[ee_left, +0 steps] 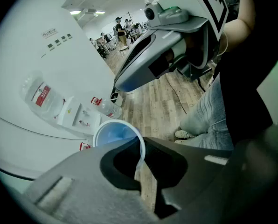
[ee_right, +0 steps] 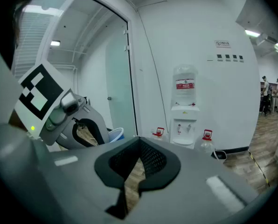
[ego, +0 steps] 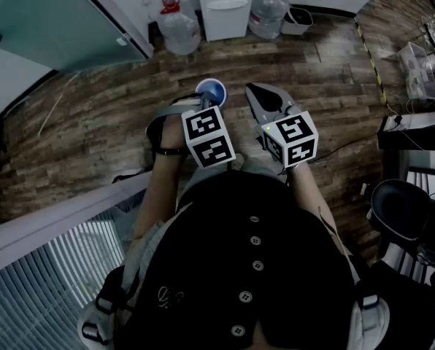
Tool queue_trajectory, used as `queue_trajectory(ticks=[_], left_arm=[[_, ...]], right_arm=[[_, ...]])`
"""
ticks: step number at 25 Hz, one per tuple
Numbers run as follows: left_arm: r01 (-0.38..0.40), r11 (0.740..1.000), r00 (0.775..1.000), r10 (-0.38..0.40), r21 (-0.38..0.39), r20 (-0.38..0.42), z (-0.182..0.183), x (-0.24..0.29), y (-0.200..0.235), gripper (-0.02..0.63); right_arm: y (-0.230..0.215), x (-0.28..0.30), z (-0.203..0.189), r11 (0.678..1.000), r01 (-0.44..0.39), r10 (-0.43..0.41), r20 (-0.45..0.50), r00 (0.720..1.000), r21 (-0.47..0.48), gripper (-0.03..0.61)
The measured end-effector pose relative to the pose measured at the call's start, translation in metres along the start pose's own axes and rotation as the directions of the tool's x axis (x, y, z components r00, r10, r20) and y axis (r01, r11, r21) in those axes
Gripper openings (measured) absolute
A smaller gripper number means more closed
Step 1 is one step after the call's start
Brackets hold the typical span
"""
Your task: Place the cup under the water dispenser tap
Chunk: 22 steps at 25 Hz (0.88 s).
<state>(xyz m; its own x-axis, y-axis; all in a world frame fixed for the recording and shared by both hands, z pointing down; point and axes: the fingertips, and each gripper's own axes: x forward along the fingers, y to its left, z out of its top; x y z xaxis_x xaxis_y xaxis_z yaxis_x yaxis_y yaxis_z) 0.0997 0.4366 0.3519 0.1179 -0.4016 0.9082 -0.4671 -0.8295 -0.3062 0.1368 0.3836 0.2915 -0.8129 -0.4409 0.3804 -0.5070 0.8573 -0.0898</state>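
**Cup in carriage, seen from the head and both gripper views.** My left gripper (ee_left: pixel 140 171) is grasping the cup (ee_left: pixel 112 133) by its wall. One jaw is sitting inside the rim and the other outside, and the thin lip is running down between them.

The cup is showing a white outside, a pale blue inside and a round open mouth, which is facing upward in the head view. It is hanging in the air over the floor (ego: pixel 93 122), touching nothing but those jaws, and is lying well apart from the water dispenser (ee_left: pixel 76 113).

My right gripper (ee_right: pixel 129 176) is hovering just beside the left one. Its jaws are clenched on nothing, with only floorboards showing through the slit between them.

The floor is showing dark wood-look planks. The dispenser is standing at the far edge of the floor against a white wall (ee_right: pixel 199 31), with an inverted bottle (ee_right: pixel 184 85) sitting on top and taps (ee_right: pixel 185 126) on its front. A left floor bottle (ee_right: pixel 158 133) and a right floor bottle (ee_right: pixel 207 141), each with a red handle, are standing on the floor at its two sides. A glass door (ee_right: pixel 118 78) is standing to the left of the dispenser, and people (ee_left: pixel 122 29) are standing far down the room
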Motion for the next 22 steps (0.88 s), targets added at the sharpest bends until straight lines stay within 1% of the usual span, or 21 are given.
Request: queue_trajectory(ticks=[5,13,18,22], left_arm=[[-0.011,1.0,1.0,0.011,-0.01,0.002,0.001,0.002,0.007,0.012],[0.003,1.0,1.0,-0.003,0.0,-0.004,0.001,0.003,0.011,0.012],[-0.006,1.0,1.0,0.006,-0.001,0.011,0.001,0.004,0.01,0.012],[-0.008,1.0,1.0,0.008,0.021,0.016,-0.001,0.005,0.012,0.012]], right_arm=[[-0.003,0.002,-0.005,1.0,0.004,-0.003,-0.026,1.0,0.015,0.0],[0.001,0.012,-0.009,1.0,0.003,-0.002,-0.046,0.999,0.011,0.0],[-0.003,0.01,-0.01,0.998,0.034,-0.033,-0.02,0.999,0.06,0.0],[-0.002,0.013,-0.011,0.997,0.054,-0.052,-0.028,0.998,0.057,0.0]])
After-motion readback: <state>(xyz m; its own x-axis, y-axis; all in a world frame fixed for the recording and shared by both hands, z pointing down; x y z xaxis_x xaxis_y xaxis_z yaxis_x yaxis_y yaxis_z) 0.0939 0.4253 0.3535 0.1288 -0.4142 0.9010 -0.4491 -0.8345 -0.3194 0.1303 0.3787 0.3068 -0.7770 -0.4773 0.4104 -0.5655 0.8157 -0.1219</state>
